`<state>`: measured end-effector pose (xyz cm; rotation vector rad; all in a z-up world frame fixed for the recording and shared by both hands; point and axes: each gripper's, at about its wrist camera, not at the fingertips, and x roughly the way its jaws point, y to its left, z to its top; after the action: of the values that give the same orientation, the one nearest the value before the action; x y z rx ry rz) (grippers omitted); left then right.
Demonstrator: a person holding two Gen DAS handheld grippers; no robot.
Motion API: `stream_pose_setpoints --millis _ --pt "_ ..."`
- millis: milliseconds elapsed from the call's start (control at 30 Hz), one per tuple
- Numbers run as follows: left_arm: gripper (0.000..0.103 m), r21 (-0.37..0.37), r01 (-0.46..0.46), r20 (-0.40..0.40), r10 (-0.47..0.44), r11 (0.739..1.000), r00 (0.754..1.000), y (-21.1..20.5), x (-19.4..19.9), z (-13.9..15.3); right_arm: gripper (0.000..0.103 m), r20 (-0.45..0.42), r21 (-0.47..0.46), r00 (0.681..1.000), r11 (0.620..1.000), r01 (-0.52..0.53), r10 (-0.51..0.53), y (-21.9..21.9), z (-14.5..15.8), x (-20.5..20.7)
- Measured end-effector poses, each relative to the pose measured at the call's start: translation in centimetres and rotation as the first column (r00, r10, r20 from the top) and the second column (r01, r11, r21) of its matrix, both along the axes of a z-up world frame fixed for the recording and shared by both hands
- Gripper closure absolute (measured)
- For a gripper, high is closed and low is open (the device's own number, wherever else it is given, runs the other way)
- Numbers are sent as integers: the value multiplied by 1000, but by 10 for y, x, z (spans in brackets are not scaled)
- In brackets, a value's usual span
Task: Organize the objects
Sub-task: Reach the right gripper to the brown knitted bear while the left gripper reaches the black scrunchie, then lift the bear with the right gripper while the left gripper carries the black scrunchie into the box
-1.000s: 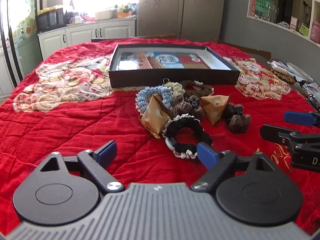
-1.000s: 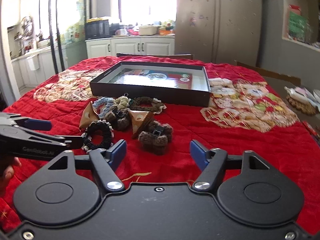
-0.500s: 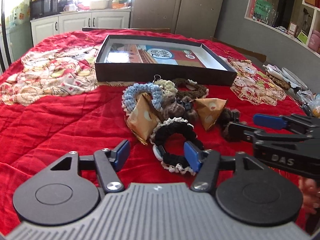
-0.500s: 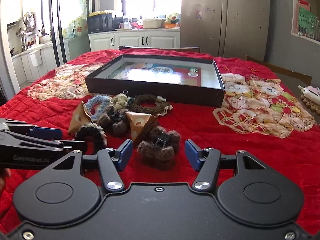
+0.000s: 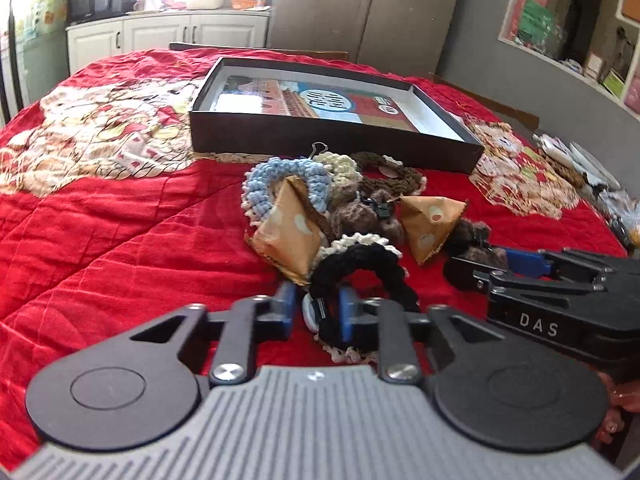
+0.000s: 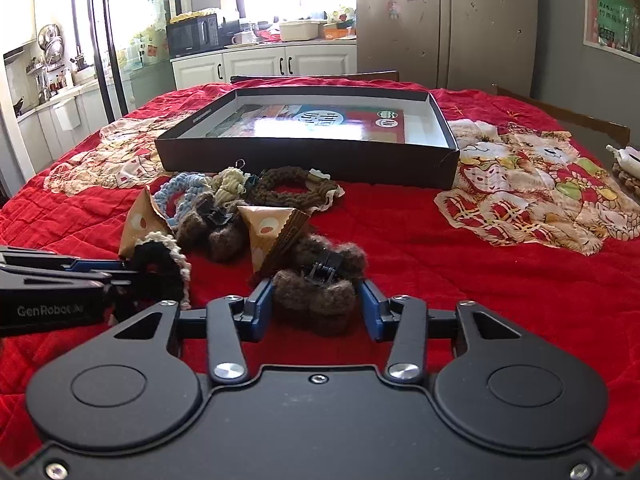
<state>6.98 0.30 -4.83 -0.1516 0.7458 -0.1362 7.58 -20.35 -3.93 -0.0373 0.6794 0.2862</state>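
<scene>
On the table's red quilted cloth (image 6: pixel 460 264), a heap of small accessories lies just in front of a shallow black box (image 6: pixel 308 160) with a glossy printed sheet in its bottom. The left wrist view shows the left hand-held gripper (image 5: pixel 316 312) with its blue pads drawn close on the near edge of a black crocheted scrunchie (image 5: pixel 360 264) with a cream trim; its jaws are closing and the pads press the ring from both sides. From the right wrist view the same pinch is half hidden, only the black ring's far arc standing above the left tool's arm. That view shows what the other cannot: the right hand-held gripper (image 6: pixel 316 308) straddles a brown fuzzy hair clip (image 6: pixel 320 284), its jaws closing, the left pad against the fluff and the right pad just beside it with a sliver of gap. The left view catches that clip only as a dark tuft behind the right tool. Both views show a light blue scrunchie (image 5: pixel 280 180), two tan triangular pouches (image 6: pixel 272 232), and a brown braided ring (image 6: pixel 292 188) nearest the box. A fingertip (image 5: pixel 624 396) shows at the left view's right edge.
</scene>
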Motion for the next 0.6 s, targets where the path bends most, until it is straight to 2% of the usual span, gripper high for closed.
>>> stream_pose_setpoints --millis 67,333,600 --pt "86 -35 -4 -2 4 999 1000 5 0 -1 63 4 -7 1000 1000 -2 2 0 -1 0" --pt "87 -58 28 15 -27 998 1000 6 -7 5 65 12 5 1000 1000 17 -18 -7 3 -4" --pt "87 -59 61 87 -56 996 995 5 -11 34 65 70 15 997 1000 19 -20 -16 33 -8"
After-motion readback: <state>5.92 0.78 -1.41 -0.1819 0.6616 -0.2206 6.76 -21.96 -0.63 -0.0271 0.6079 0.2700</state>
